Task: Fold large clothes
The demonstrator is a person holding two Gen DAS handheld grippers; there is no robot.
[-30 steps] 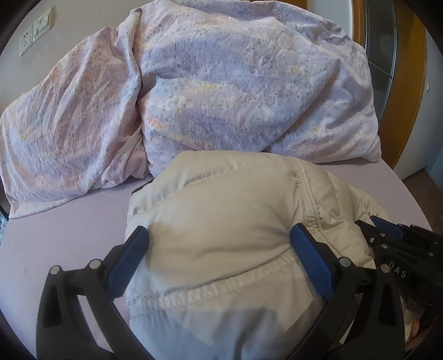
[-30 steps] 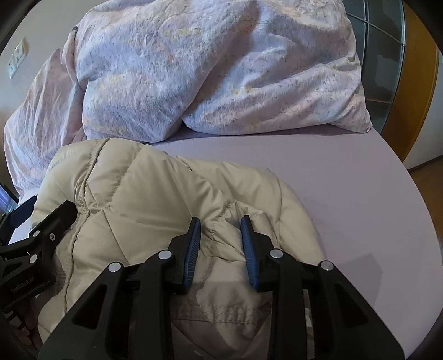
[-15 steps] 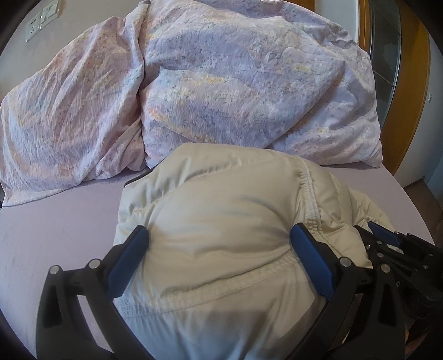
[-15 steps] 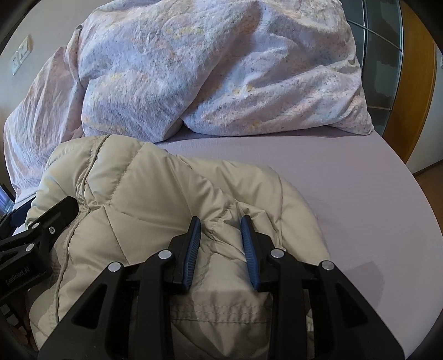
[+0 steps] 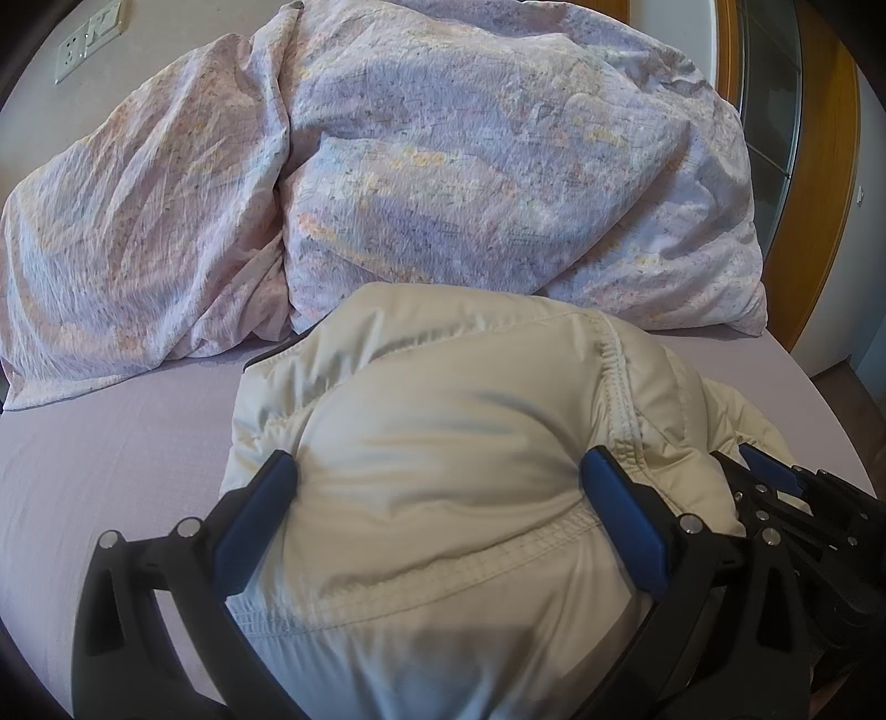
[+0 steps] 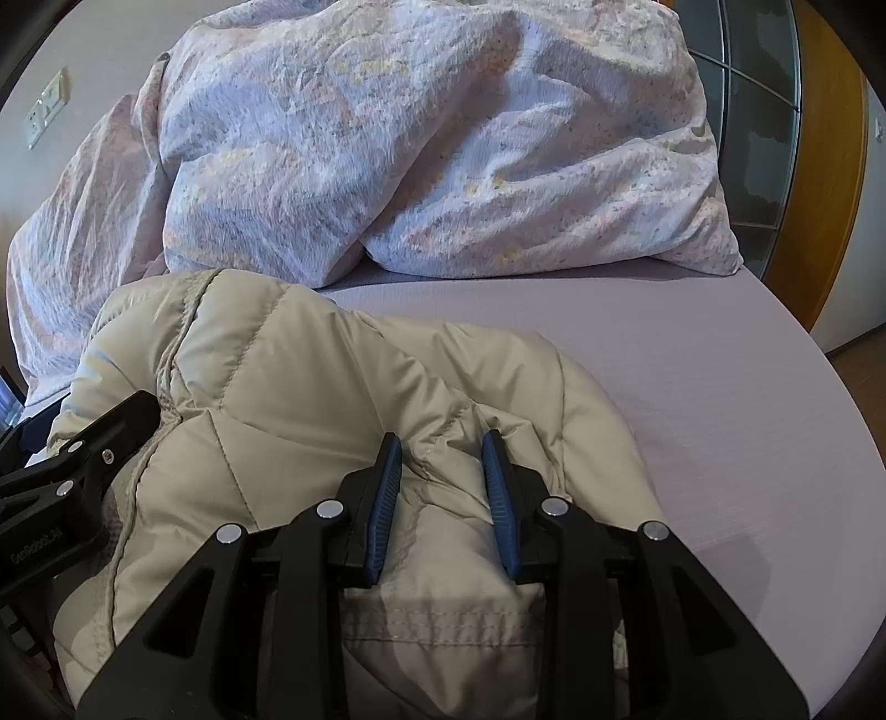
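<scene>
A cream padded jacket [image 5: 443,382] lies bunched at the near edge of a bed with a lilac sheet [image 5: 111,437]. My left gripper [image 5: 437,459] straddles a thick roll of it near a stitched hem, jaws wide, both blue pads dug into the padding. In the right wrist view the jacket [image 6: 277,376] spreads left and forward. My right gripper [image 6: 440,443] is shut on a narrow pinched fold of it. The two grippers sit side by side: the right gripper [image 5: 775,487] shows at the left view's edge, the left gripper [image 6: 83,459] at the right view's edge.
A crumpled floral duvet [image 5: 470,166] and pillow [image 6: 526,183] are heaped across the far side of the bed. Bare sheet [image 6: 692,360] stretches to the right of the jacket. A wall socket [image 5: 88,44] is at upper left. A wooden door frame [image 5: 819,194] stands at right.
In the left wrist view the jacket roll has drawn slightly nearer the duvet and more bare sheet shows at left. Both grips look unchanged; the right wrist view has hardly shifted.
</scene>
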